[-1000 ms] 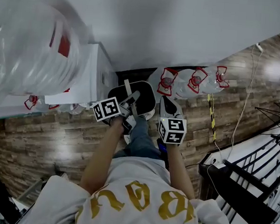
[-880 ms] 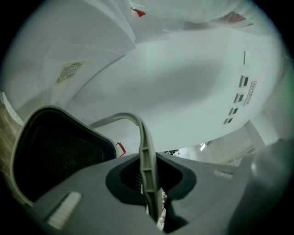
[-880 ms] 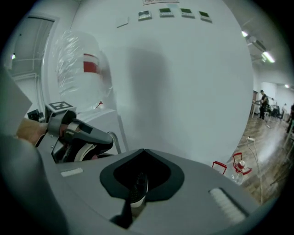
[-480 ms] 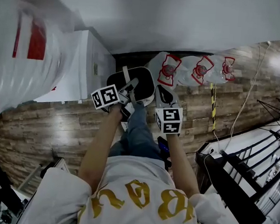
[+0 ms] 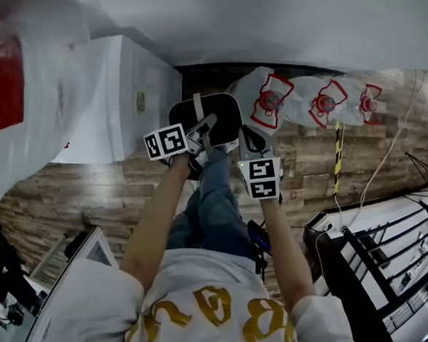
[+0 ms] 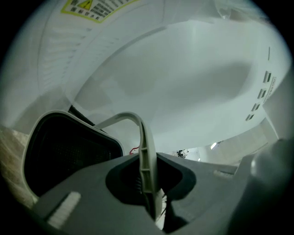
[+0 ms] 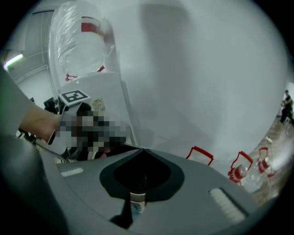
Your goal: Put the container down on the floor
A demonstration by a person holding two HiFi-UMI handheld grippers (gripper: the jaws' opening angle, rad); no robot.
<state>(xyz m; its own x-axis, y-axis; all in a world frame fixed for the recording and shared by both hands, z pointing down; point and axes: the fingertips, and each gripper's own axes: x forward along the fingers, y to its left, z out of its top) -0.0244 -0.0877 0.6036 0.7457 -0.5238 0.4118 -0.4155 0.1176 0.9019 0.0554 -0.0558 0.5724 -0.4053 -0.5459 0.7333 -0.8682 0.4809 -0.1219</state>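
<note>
The container (image 5: 216, 116) is a black bin with a pale rim and a pale arched handle (image 5: 197, 116), held out in front of the person's knees above the wood floor. My left gripper (image 5: 202, 135) is shut on that handle. In the left gripper view the handle (image 6: 147, 151) runs straight between the jaws, with the black container (image 6: 64, 151) to their left. My right gripper (image 5: 245, 141) is at the container's right edge. In the right gripper view its jaws (image 7: 136, 199) are shut on a thin pale strip of the container.
A white water dispenser (image 5: 124, 98) stands just left of the container, with a large clear bottle (image 5: 20, 116) beside it. Three wrapped bottles with red handles (image 5: 271, 99) lie along the wall at right. A black rack (image 5: 368, 265) and a cable (image 5: 379, 163) are on the right.
The view has swung; the dispenser and the bottles now look larger and nearer. Both grippers keep their hold on the container, which stays in front of the knees.
</note>
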